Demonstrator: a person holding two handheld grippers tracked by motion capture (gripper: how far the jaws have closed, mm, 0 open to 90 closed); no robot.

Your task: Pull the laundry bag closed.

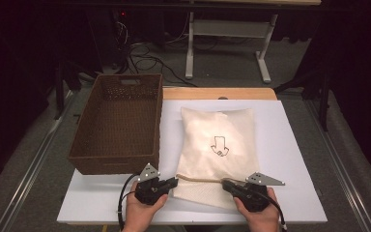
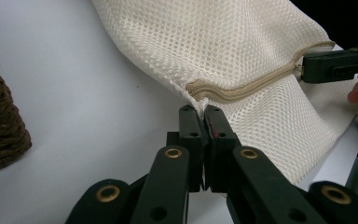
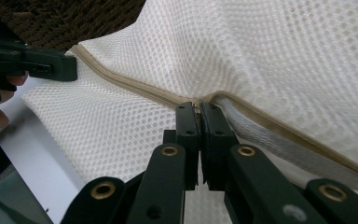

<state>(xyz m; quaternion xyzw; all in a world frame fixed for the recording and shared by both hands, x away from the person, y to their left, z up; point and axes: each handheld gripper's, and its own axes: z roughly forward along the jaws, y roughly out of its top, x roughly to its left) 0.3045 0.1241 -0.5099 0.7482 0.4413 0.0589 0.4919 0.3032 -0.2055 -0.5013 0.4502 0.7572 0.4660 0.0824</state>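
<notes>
Mesh bag [image 1: 217, 145], cream, lies flat on the white table [image 1: 299, 159], middle to right of centre, its near end close to the table's near edge. A pale pillow with a black arrow print [image 1: 219, 145] shows through the mesh, arrow pointing toward the near edge. Beige zipper [image 1: 198, 178] runs across the bag's near end, roughly parallel to the near edge.

Left gripper [image 1: 175, 181] sits at the zipper's left end, jaws clenched on the mesh; in the left gripper view [image 2: 205, 111] the tips pinch the bag corner right at the zipper's closed end [image 2: 200, 89]. Right gripper [image 1: 224, 183] is clamped on the zipper further right; in the right gripper view [image 3: 198, 106] the jaw tips pinch the zipper line where it kinks, most likely at the slider, though the slider itself is hidden by the jaws. To the right of that grip the zipper [image 3: 270, 126] looks parted, with pale fabric in the gap; between the two grippers it looks closed.

Both hands come in from the table's near edge: left hand [image 1: 140, 208], right hand [image 1: 258, 210].

Brown wicker basket [image 1: 118, 121] stands at the table's left side, just beside the bag, its near wall just beyond the left gripper.
</notes>
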